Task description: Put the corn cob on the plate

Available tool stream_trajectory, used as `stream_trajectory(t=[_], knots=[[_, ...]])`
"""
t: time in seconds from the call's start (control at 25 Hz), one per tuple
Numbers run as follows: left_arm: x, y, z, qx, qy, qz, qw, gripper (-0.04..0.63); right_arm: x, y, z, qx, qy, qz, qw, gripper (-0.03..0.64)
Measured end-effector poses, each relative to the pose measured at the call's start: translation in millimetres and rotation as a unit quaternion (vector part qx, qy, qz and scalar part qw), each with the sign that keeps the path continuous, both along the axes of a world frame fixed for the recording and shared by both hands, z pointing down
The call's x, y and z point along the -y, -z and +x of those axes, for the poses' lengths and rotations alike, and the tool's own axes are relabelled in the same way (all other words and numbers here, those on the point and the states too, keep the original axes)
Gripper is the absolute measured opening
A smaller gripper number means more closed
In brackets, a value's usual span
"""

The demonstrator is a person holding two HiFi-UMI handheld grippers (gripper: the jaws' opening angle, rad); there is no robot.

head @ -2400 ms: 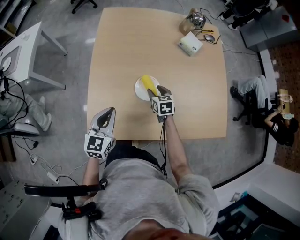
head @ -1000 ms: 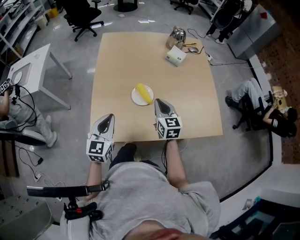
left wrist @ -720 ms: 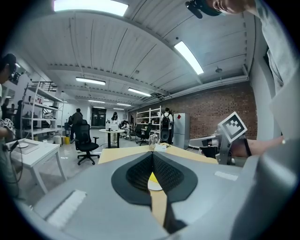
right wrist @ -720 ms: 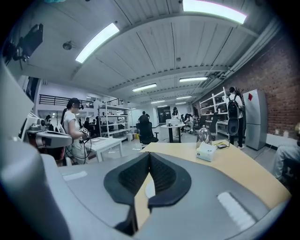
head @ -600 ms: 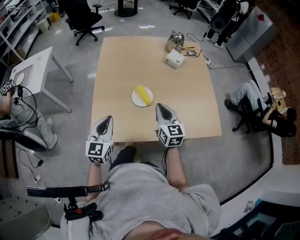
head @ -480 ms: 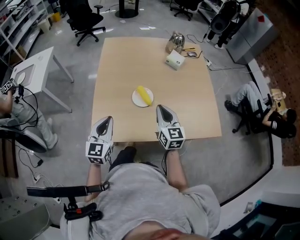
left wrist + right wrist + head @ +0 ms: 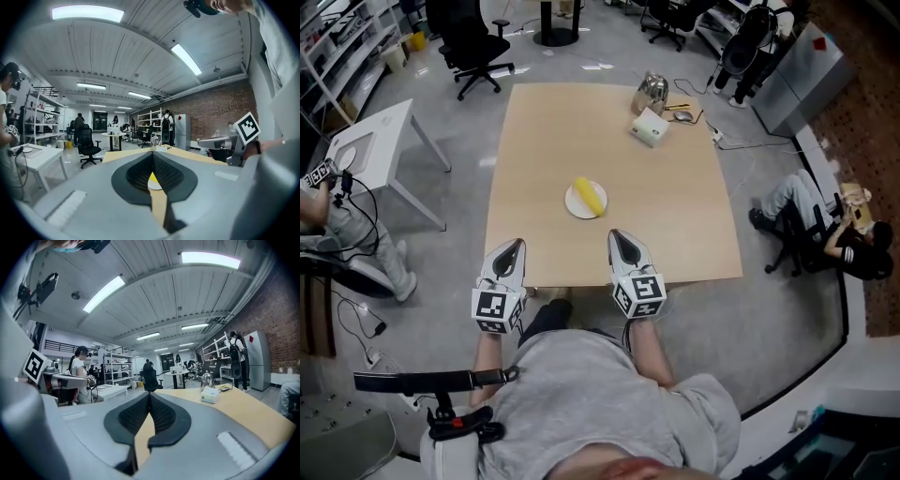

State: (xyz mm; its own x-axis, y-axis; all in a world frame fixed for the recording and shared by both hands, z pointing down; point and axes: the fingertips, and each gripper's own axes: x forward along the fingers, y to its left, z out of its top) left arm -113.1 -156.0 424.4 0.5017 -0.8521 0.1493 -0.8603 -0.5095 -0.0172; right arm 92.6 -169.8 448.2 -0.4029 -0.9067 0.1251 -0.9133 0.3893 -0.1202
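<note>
A yellow corn cob point(image 7: 590, 195) lies on a small white plate point(image 7: 573, 202) in the middle of the wooden table point(image 7: 581, 131). Both grippers hang over the table's near edge, apart from the plate. My right gripper point(image 7: 619, 236) is shut with nothing between its pads, below and right of the plate. My left gripper point(image 7: 516, 246) is shut and empty at the near left corner. In the left gripper view, the corn cob point(image 7: 152, 178) and plate point(image 7: 155, 187) show below the left gripper's point(image 7: 152, 153) closed tips. The right gripper point(image 7: 149, 394) points along the bare tabletop.
A white box point(image 7: 650, 127) and a metal kettle point(image 7: 651, 94) stand at the table's far right, with cables beside them. A small white side table point(image 7: 380, 141) is at the left, office chairs at the back. A person point(image 7: 825, 230) sits on the floor at the right.
My right gripper, earlier at the corn over the plate, has drawn back to the table's near edge. The corn stays on the plate. The left gripper has barely moved.
</note>
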Motion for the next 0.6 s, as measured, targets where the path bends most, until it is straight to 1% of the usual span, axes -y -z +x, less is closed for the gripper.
stream_trajectory(t=[0.28, 0.4, 0.6], knots=[[-17, -4, 7, 0.004, 0.009, -0.001, 1.0000, 0.020, -26, 1, 15, -0.008, 0.010, 0.006, 1.000, 0.005], [-18, -6, 3, 0.004, 0.013, 0.000, 0.9999, 0.020, -30, -1, 17, -0.012, 0.009, 0.008, 1.000, 0.005], [-16, -6, -2, 0.006, 0.019, 0.003, 0.9998, 0.020, -30, -6, 15, -0.002, 0.009, 0.002, 1.000, 0.005]])
